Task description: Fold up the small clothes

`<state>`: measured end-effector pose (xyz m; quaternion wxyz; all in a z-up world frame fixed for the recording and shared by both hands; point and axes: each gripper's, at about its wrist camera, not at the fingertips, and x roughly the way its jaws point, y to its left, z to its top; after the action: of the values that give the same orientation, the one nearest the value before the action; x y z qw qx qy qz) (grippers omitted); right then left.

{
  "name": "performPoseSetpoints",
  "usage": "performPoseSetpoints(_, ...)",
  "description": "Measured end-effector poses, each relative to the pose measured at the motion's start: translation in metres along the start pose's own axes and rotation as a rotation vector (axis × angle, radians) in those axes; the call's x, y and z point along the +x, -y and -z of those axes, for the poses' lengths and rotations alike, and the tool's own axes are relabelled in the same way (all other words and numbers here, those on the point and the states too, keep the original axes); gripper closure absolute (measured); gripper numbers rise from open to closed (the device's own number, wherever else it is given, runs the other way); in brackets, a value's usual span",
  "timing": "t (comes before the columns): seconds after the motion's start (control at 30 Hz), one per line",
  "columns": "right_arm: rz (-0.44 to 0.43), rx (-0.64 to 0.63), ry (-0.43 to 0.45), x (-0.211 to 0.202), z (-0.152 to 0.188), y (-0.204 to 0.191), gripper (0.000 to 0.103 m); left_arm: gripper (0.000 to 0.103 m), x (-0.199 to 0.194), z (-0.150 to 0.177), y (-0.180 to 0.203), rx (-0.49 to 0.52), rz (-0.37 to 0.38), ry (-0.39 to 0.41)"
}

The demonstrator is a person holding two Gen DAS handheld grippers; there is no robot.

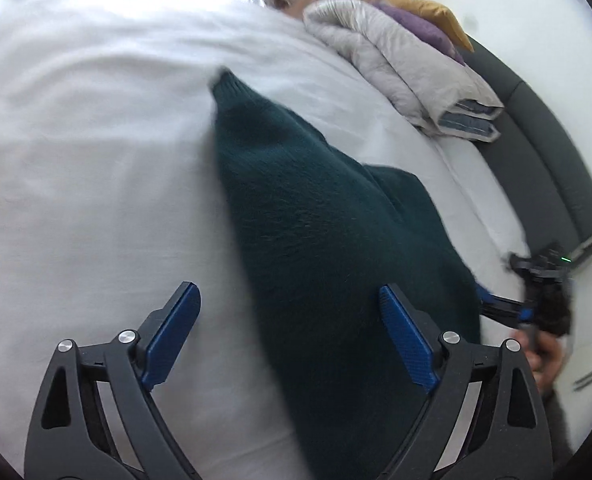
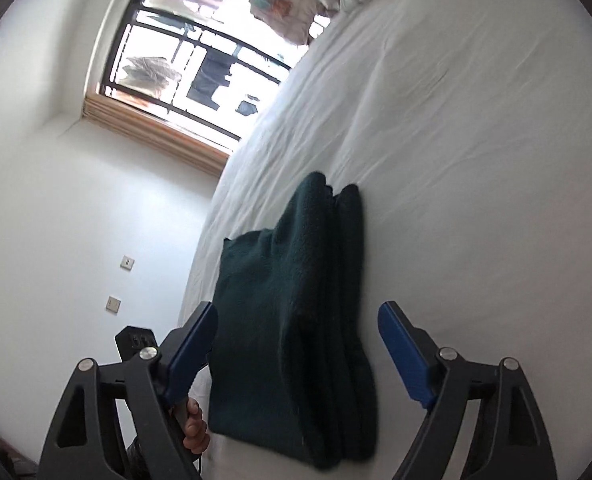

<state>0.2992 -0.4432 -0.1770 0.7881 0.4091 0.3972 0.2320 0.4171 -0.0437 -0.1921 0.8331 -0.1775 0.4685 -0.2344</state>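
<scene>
left hand-held gripper (image 1: 288, 328) spread, holding nothing | right hand-held gripper (image 2: 296, 344) spread, empty | dark green knitted folded garment (image 1: 315, 208) centre frame on white-sheeted bed (image 1: 96, 160) | risk: careless re-grip could snag, undoing the fold

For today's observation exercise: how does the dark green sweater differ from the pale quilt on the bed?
The sweater is dark green and fuzzy; the quilt is pale grey and crinkled. The sweater lies near the grippers; the quilt sits far off by the cushions. Both are folded and rest on the white sheet.
</scene>
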Motion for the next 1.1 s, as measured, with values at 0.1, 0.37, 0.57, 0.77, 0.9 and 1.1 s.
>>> performPoseSetpoints(0.1, 0.084, 0.028, -0.103, 0.040, -0.008, 0.003, 0.031, 0.012, 0.015, -0.011, -0.008, -0.054, 0.052, 0.002)
performPoseSetpoints(0.37, 0.140, -0.008, -0.170, 0.079, -0.020, -0.003, 0.058, 0.036, 0.058, -0.037, 0.005, -0.064, 0.084, -0.054)
performPoseSetpoints(0.57, 0.180, -0.048, -0.144, 0.070, -0.013, -0.018, 0.075, 0.057, 0.043, -0.034, 0.001, -0.080, 0.140, -0.052)
performPoseSetpoints(0.77, 0.148, -0.141, -0.126, 0.061, 0.017, -0.086, 0.076, 0.057, -0.035, -0.021, 0.011, -0.017, 0.161, -0.002)
performPoseSetpoints(0.9, 0.087, -0.206, -0.139, 0.060, 0.054, -0.140, 0.076, 0.057, -0.109, -0.004, -0.004, -0.003, 0.134, 0.048)
performPoseSetpoints(1.1, 0.001, -0.258, -0.165, 0.073, 0.114, -0.208, 0.076, 0.057, -0.199, 0.033, -0.029, -0.001, 0.072, 0.103)
